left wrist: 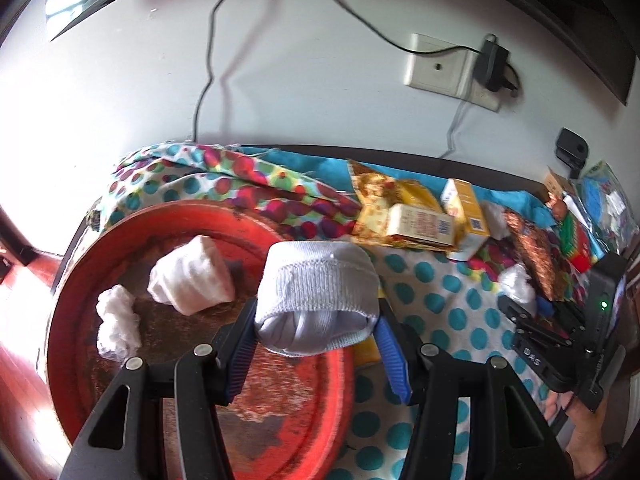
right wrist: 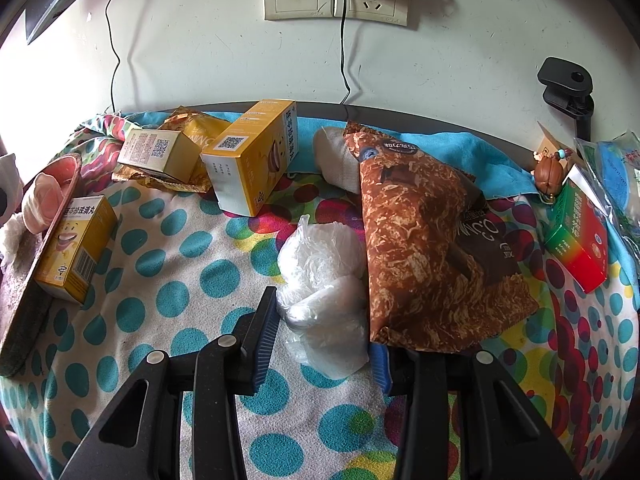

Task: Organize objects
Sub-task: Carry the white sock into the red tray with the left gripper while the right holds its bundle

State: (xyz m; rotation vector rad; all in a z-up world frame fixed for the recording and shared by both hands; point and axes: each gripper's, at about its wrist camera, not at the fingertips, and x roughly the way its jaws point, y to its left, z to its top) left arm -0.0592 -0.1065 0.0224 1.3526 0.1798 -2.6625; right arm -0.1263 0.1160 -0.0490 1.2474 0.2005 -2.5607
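My left gripper (left wrist: 316,320) is shut on a rolled white sock (left wrist: 316,296) and holds it above the right part of a worn red tray (left wrist: 80,280). In the tray lie a folded white cloth (left wrist: 192,276) and a crumpled white wad (left wrist: 116,328). My right gripper (right wrist: 320,320) is open, its fingers on either side of a crumpled clear plastic bag (right wrist: 324,280) that lies on the dotted cloth (right wrist: 180,280). A brown snack bag (right wrist: 432,240) covers the right fingertip. The right gripper also shows at the right of the left wrist view (left wrist: 532,312).
Yellow boxes (right wrist: 252,156) (right wrist: 76,248) (right wrist: 156,152) and a yellow wrapper lie at the back and left. A green-red box (right wrist: 580,236) and a small brown figurine (right wrist: 550,174) sit at the right. A black clamp (right wrist: 568,84), wall sockets and cables are behind.
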